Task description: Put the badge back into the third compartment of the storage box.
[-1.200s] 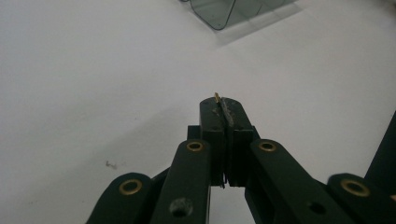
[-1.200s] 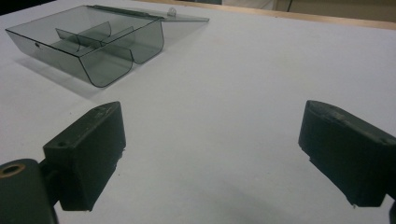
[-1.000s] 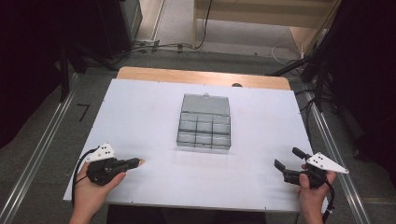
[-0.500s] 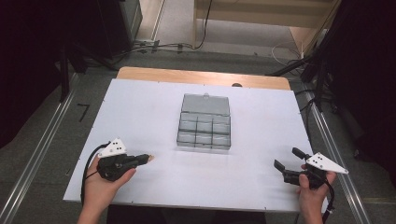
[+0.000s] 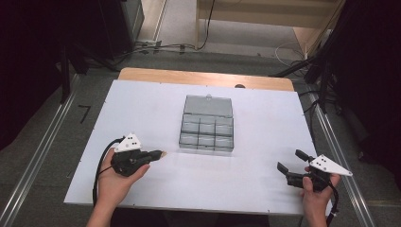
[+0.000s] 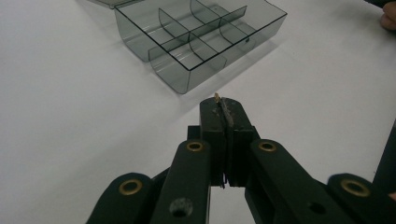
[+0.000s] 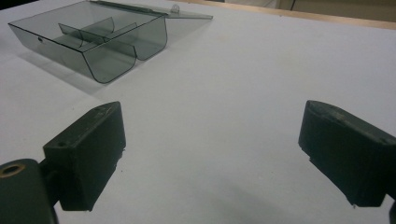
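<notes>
Nearest me, two hands hold black two-jaw grippers low over the white table (image 5: 142, 109). The left gripper (image 5: 161, 153) has its jaws pressed together on a small brownish sliver (image 6: 217, 98), too small to identify. The right gripper (image 5: 292, 167) stands wide open, holding nothing. Farther off, mid-table, sits the smoky clear plastic compartment box (image 5: 206, 128), lid laid open behind it.

A tiny brass-tipped sliver (image 6: 217, 97) between the left gripper's (image 6: 226, 108) fingers is too small to identify.
</notes>
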The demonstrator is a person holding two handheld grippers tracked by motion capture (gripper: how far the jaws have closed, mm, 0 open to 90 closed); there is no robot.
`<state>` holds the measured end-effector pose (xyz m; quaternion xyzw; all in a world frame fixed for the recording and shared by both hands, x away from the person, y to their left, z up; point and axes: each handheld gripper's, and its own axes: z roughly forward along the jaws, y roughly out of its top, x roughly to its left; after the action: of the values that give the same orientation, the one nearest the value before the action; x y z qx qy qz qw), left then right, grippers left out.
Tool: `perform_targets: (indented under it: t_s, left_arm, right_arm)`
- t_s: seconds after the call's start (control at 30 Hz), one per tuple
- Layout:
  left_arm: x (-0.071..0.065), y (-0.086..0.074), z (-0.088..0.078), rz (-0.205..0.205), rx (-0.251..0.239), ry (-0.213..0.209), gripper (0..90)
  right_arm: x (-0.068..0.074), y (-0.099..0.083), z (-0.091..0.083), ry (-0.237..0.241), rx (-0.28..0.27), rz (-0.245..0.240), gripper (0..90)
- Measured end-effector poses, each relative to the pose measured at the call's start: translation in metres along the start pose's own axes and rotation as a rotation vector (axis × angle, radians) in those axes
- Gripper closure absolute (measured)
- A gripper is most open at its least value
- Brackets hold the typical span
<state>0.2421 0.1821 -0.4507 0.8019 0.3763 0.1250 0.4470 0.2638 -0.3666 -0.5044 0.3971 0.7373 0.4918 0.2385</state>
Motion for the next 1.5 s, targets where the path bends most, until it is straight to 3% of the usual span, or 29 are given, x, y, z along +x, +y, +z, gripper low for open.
perform_targets:
  t_s: [0.67, 1.5]
  left_arm:
    - [-0.005, 0.029, 0.02, 0.017, -0.011, -0.017, 89.9]
    - [-0.012, 0.065, 0.049, 0.083, 0.011, -0.032, 89.9]
  right_arm:
    - [0.0, 0.0, 0.0, 0.006, 0.0, -0.001, 5.9]
    - [0.0, 0.0, 0.0, 0.01, -0.001, 0.002, 5.9]
